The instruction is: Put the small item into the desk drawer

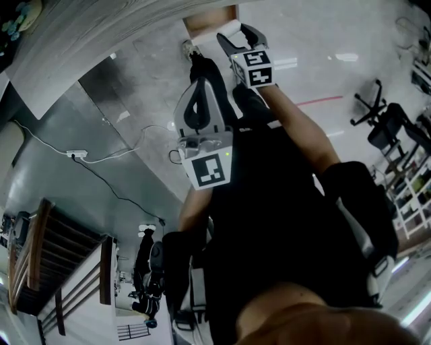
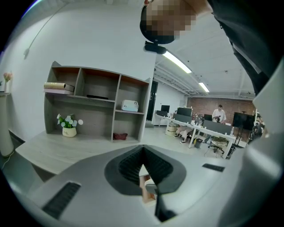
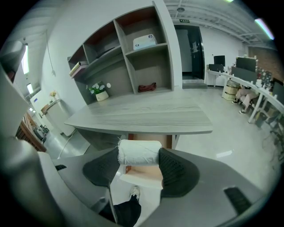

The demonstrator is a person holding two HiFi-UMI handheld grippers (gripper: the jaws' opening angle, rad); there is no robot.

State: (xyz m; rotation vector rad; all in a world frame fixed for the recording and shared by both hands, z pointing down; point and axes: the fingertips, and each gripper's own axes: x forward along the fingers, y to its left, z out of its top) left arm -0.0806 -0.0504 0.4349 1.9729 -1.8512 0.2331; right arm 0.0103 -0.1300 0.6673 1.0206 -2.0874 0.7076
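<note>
A small white roll [image 3: 139, 152] sits crosswise between the jaws of my right gripper [image 3: 139, 153], which is shut on it. Right under the roll lies the open wooden drawer [image 3: 143, 173], below the front edge of the grey desk [image 3: 142, 117]. In the head view the roll [image 1: 229, 28] and right gripper [image 1: 233, 32] hang beside the drawer [image 1: 205, 20]. My left gripper [image 1: 195, 57] is close on the left, its jaws together and holding nothing. In the left gripper view its pads [image 2: 128, 164] meet in a narrow V, with a sliver of the drawer [image 2: 146, 185] showing through.
A shelf unit [image 3: 128, 57] stands on the desk with a flower pot [image 3: 101, 95], a white box [image 3: 145, 42] and a red item [image 3: 147, 87]. A power strip [image 1: 76, 154] and cable lie on the floor. An office chair [image 1: 380, 124] stands right. Far desks with a person [image 2: 218, 114].
</note>
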